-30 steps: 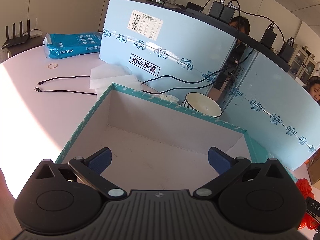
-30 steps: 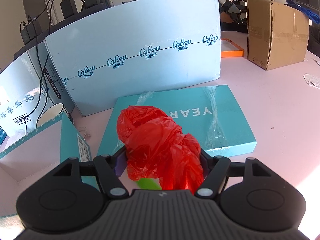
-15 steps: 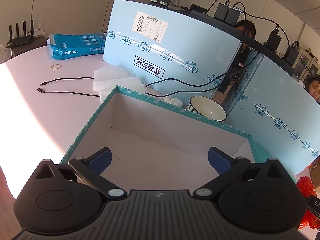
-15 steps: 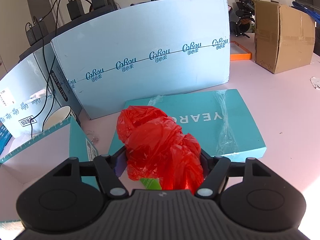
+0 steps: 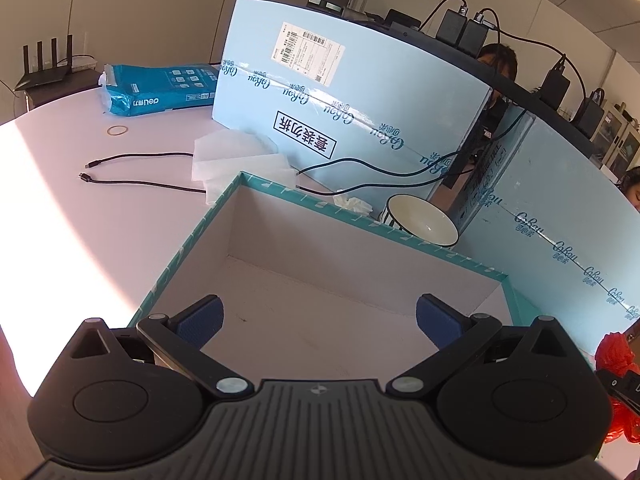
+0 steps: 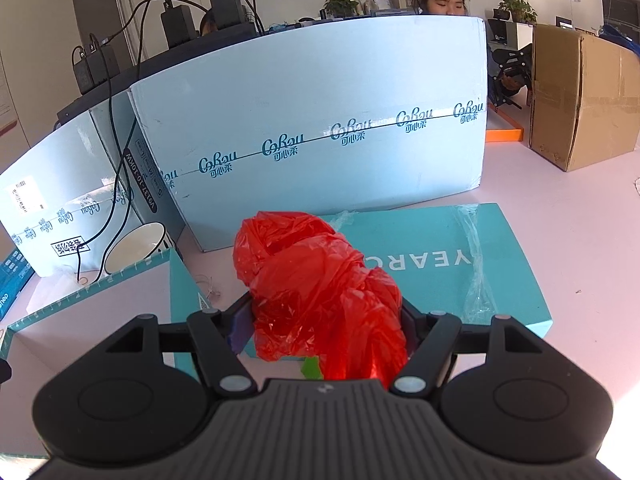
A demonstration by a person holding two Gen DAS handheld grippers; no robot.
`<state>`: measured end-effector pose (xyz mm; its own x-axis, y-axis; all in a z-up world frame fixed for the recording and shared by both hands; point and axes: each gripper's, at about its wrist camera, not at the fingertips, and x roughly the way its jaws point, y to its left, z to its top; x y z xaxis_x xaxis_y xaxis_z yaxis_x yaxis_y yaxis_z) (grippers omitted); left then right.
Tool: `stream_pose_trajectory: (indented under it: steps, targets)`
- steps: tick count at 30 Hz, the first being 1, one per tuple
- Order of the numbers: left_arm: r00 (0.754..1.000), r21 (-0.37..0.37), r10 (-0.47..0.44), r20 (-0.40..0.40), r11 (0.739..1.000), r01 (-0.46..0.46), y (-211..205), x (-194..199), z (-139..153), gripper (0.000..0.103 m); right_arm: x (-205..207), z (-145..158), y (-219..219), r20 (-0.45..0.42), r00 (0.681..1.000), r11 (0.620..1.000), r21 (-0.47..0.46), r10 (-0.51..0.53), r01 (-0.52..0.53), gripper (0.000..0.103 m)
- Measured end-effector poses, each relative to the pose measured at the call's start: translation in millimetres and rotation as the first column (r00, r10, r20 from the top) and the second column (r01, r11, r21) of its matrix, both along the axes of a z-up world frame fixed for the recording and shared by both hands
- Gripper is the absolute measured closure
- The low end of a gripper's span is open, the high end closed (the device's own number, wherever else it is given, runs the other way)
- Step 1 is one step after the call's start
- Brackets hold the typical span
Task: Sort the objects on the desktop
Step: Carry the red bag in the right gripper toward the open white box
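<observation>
My right gripper [image 6: 324,320] is shut on a crumpled red plastic bag [image 6: 316,276], which bulges up between the fingers; a green scrap shows under it. It hangs above the teal lid [image 6: 440,264] lying flat on the table. The open teal box [image 5: 320,268] with a white inside sits to its left, seen also at the left edge of the right wrist view as the teal box [image 6: 120,304]. My left gripper [image 5: 320,316] is open over that box, nothing between its blue pads. The red bag [image 5: 614,356] shows at the right edge there.
Tall light-blue cartons [image 6: 320,136] wall off the back. A white bowl [image 5: 420,224] stands behind the box. Black cables [image 5: 140,168], white tissue sheets [image 5: 236,160], a rubber band [image 5: 117,131] and a blue pack [image 5: 160,88] lie at the left. A cardboard box [image 6: 584,96] stands far right. People sit behind.
My right gripper has drifted slightly with the red bag, so the cartons and lid sit a little further right in its view. The left gripper's view has barely shifted.
</observation>
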<state>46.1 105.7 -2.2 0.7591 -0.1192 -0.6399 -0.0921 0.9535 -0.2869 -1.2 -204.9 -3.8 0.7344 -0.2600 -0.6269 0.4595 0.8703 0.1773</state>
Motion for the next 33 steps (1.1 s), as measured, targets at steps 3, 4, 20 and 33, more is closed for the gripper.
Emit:
stream_pose_trajectory:
  steps: [3, 4, 20, 33]
  targets:
    - [1.000, 0.006, 0.003, -0.002, 1.000, -0.003, 0, 0, -1, 0.000, 0, 1, 2, 0.005, 1.000, 1.000, -0.005, -0.006, 0.006, 0.031]
    - [1.000, 0.010, 0.003, -0.003, 1.000, -0.003, -1, 0, -1, 0.000, 0, 1, 2, 0.006, 1.000, 1.000, -0.006, -0.007, 0.007, 0.031]
    - [1.000, 0.010, 0.007, -0.005, 1.000, -0.007, 0, 3, -2, 0.000, -3, 6, 9, 0.051, 0.999, 0.999, -0.033, 0.016, -0.015, 0.031]
    - [1.000, 0.020, 0.028, -0.010, 0.999, -0.028, 13, 5, -4, 0.000, 4, 7, 22, 0.071, 0.996, 0.998, -0.032, 0.054, -0.052, 0.031]
